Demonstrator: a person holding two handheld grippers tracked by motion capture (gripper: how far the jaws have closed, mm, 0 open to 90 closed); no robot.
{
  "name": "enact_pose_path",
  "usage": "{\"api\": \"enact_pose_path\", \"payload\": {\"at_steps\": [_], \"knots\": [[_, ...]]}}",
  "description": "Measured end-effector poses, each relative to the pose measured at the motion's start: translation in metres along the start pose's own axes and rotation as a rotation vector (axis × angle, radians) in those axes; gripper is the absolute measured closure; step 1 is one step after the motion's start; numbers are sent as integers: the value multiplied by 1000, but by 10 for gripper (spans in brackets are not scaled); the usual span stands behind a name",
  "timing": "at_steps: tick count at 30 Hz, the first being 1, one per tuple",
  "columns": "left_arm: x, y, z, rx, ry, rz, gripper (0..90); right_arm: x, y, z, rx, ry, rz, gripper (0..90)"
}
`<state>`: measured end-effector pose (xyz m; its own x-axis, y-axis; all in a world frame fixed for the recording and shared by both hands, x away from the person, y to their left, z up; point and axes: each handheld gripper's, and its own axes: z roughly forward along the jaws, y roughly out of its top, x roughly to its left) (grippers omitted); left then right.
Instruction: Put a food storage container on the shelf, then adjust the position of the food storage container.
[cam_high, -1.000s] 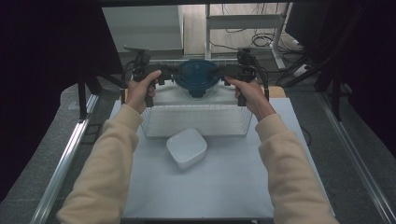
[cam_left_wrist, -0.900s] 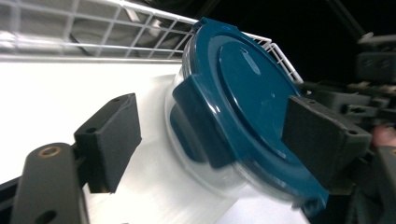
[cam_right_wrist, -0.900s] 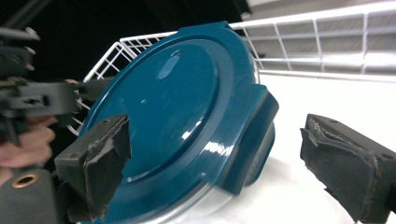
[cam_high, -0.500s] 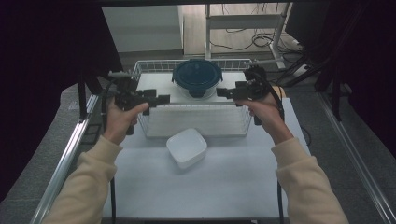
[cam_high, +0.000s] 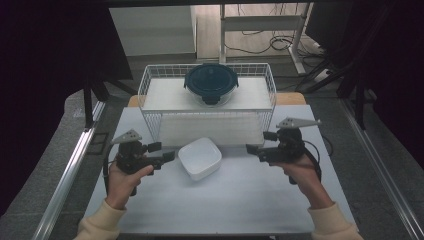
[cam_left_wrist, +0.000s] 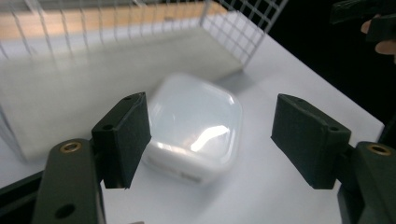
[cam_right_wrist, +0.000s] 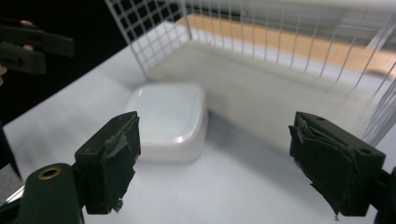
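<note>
The white square dish (cam_high: 200, 158) is lying upside down on the white table (cam_high: 240, 200), just in front of the wire rack (cam_high: 150, 82), and both grippers are flanking it. The left gripper (cam_high: 169, 155) is sitting just beside the dish's left edge, not touching it; in the left gripper view its jaws are standing wide with the dish (cam_left_wrist: 194, 126) between and beyond them, and they have just been closing a little with nothing pressed between the pads. The right gripper (cam_high: 252, 149) is hovering near the dish's right side, a bit farther off, its jaws spread wide and gripping nothing, the dish (cam_right_wrist: 169, 119) lying ahead of its left jaw. On top of the rack, behind the dish, a round container with a dark blue lid (cam_high: 211, 82) is resting untouched.

This looks like the approach step, the hands lining up on the dish. The next move probably calls for one gripper to slide its jaws over the dish's rim and squeeze, since the smooth, low edge may slip.
</note>
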<state>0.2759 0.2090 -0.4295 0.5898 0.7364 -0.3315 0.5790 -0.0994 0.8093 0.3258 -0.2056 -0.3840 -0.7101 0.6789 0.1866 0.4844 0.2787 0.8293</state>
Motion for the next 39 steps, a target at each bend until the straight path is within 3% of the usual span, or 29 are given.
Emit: {"api": "enact_pose_path", "payload": {"at_steps": [1,3,4,8,14,22,29,39], "knots": [[-1,-9,3,24,13,18,268,3,-18,2,14,34,3,164],[-2,-15,5,43,7,25,267,4,-24,2,16,47,9,165],[-3,-22,8,63,2,26,262,6,-36,5,34,86,23,165],[-3,-31,11,90,10,24,263,11,-50,10,70,77,9,167],[4,-43,11,101,17,-20,264,11,-75,30,143,62,2,173],[9,-48,15,123,24,-40,271,8,-78,30,149,46,11,174],[9,-47,13,114,27,-39,273,7,-78,28,144,34,12,175],[8,-37,18,110,18,-27,310,6,-79,30,162,29,17,175]]}}
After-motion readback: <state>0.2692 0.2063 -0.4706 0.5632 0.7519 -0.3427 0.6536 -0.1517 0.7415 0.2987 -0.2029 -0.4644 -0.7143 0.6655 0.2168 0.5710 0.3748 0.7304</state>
